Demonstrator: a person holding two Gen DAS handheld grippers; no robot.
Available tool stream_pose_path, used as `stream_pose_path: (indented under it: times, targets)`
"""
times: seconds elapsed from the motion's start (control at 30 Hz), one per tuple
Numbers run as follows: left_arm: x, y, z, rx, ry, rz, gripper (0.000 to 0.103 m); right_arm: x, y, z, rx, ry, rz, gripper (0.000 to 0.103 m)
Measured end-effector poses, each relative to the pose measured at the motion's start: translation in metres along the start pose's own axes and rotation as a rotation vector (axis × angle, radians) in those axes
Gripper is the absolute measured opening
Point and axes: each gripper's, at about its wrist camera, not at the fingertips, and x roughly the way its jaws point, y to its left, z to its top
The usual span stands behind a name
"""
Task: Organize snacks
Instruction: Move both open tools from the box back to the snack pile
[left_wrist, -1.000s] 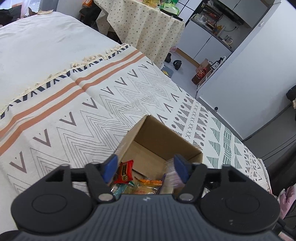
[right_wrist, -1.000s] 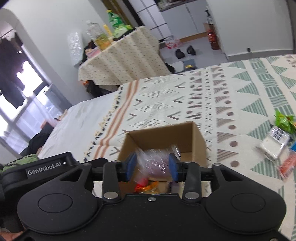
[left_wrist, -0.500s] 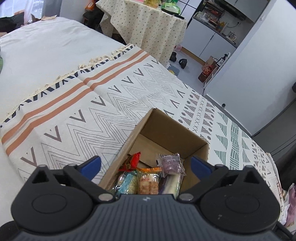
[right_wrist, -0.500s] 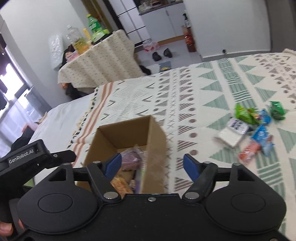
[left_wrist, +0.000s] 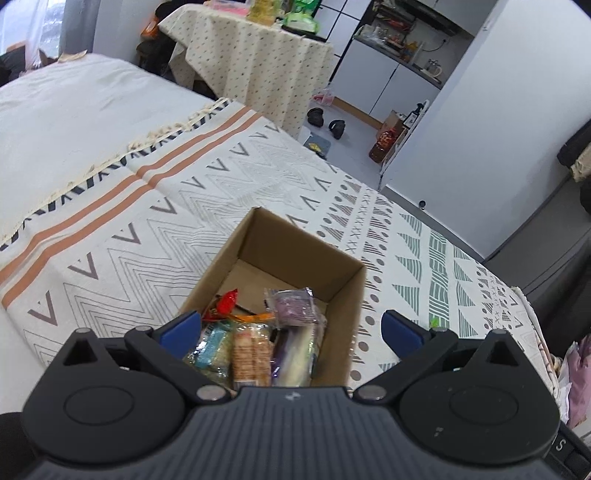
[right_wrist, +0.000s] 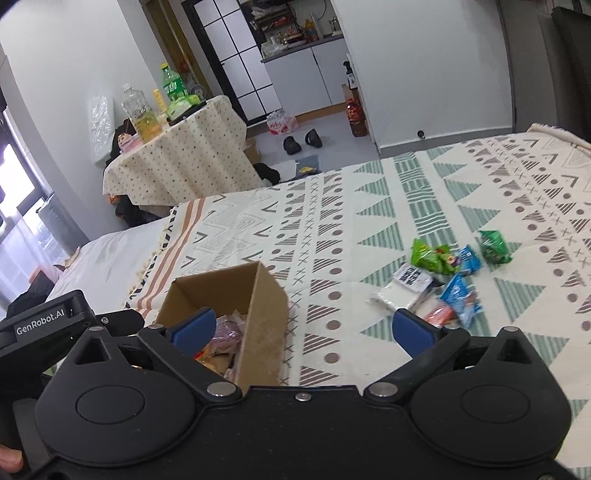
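An open cardboard box (left_wrist: 303, 251) (right_wrist: 266, 314) sits on the patterned blanket and holds several snack packets, among them a purple one (left_wrist: 293, 306) (right_wrist: 225, 330), a red one (left_wrist: 225, 301) and a biscuit pack (left_wrist: 251, 350). My left gripper (left_wrist: 291, 328) hovers over the box, open and empty. My right gripper (right_wrist: 301, 328) is open and empty too, above the box's right wall. To the right on the blanket lies a loose pile of snacks: green packets (right_wrist: 430, 256), a white pack (right_wrist: 404, 286), blue packets (right_wrist: 460, 295).
The blanket (left_wrist: 155, 221) covers a bed with a white sheet (left_wrist: 55, 122) at the left. Beyond the bed stand a cloth-covered table with bottles (right_wrist: 177, 147), shoes on the floor (right_wrist: 301, 140) and kitchen cabinets. The other gripper's body (right_wrist: 44, 321) shows at left.
My right gripper opened and let the purple packet fall into the box, then swung right toward the loose pile. My left gripper also opened and drew back from the box.
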Motion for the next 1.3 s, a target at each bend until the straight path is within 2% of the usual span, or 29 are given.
stream_pose_path:
  times: [0.37, 0.63, 1.0, 1.1, 1.3]
  targets:
    - [-0.001, -0.042, -0.017, 0.069, 0.036, -0.048, 0.103, -0.024, -0.047, 0.000, 0.031, -0.020, -0.038, 0.103]
    - [0.004, -0.073, -0.030, 0.137, 0.059, -0.023, 0.103, -0.036, -0.085, 0.002, 0.054, -0.023, -0.053, 0.103]
    - [0.021, -0.110, -0.051, 0.180, 0.095, -0.046, 0.103, -0.040, -0.136, 0.000, 0.094, -0.019, -0.081, 0.103]
    - [0.027, -0.119, -0.056, 0.184, 0.099, -0.053, 0.103, -0.037, -0.150, -0.001, 0.111, -0.015, -0.085, 0.101]
    - [0.044, -0.132, -0.063, 0.193, 0.114, -0.075, 0.102, -0.026, -0.172, -0.003, 0.134, 0.013, -0.066, 0.090]
